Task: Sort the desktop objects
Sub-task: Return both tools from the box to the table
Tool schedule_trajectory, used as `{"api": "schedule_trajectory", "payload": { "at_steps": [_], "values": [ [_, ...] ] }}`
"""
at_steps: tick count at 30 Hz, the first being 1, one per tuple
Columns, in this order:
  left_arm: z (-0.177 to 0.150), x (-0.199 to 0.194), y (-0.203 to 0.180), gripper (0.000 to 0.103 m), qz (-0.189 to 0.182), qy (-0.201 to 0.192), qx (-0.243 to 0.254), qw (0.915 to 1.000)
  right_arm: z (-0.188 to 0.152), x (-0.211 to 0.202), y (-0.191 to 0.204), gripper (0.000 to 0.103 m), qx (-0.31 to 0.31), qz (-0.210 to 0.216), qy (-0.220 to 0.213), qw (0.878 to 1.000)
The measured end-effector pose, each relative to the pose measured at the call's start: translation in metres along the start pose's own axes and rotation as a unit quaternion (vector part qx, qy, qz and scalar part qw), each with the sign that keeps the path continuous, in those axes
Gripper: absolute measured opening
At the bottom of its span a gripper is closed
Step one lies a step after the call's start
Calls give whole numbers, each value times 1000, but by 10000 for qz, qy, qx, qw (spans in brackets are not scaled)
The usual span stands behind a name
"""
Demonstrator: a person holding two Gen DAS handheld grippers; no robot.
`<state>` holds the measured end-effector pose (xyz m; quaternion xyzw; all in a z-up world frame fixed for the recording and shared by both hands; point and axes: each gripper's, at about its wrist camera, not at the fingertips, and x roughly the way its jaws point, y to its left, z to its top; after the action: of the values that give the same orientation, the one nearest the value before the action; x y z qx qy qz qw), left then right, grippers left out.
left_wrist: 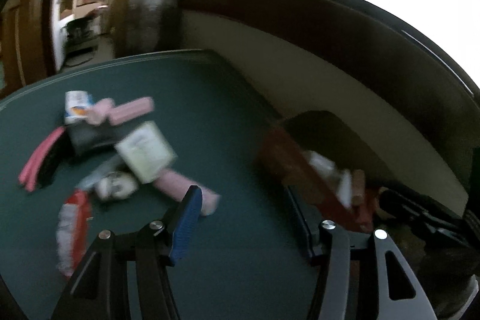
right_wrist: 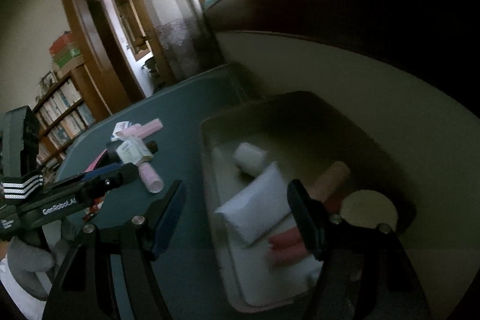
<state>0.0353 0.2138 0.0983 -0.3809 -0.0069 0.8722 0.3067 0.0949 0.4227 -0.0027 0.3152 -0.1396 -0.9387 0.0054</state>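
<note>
In the left wrist view my left gripper [left_wrist: 243,218] hangs over the green table [left_wrist: 210,98] with its jaws apart and nothing between them. A blurred pile lies to its left: a pale green box [left_wrist: 145,152], a pink tube [left_wrist: 186,185], pink boxes [left_wrist: 129,110], a white box [left_wrist: 76,105] and a red and white packet [left_wrist: 73,227]. My right gripper [right_wrist: 237,218] stands open above the tray [right_wrist: 210,158], which holds a white packet [right_wrist: 255,209], a white roll [right_wrist: 250,159] and a round disc [right_wrist: 369,207]. The left gripper [right_wrist: 120,176] also shows at that view's left.
The tray [left_wrist: 288,158] sits at the table's right, against a pale wall [left_wrist: 345,98] under a dark sill. A pink strip [left_wrist: 39,158] lies at the pile's left edge. A gloved hand [right_wrist: 27,260] holds the left gripper. A bookshelf [right_wrist: 60,110] and a doorway stand beyond the table.
</note>
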Motion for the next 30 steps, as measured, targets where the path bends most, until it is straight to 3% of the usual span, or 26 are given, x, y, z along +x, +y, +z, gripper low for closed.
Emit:
{"api": "schedule_trajectory", "payload": {
  "at_steps": [12,30],
  "values": [
    [-22,-28,103,58,1046,-136,-649,9923,-4,17,52,73,-359,334,157,9987],
    [-41,4,146,58,1226,266,-882,9882,-18,40,93,73,-706,555,525,9946]
  ]
}}
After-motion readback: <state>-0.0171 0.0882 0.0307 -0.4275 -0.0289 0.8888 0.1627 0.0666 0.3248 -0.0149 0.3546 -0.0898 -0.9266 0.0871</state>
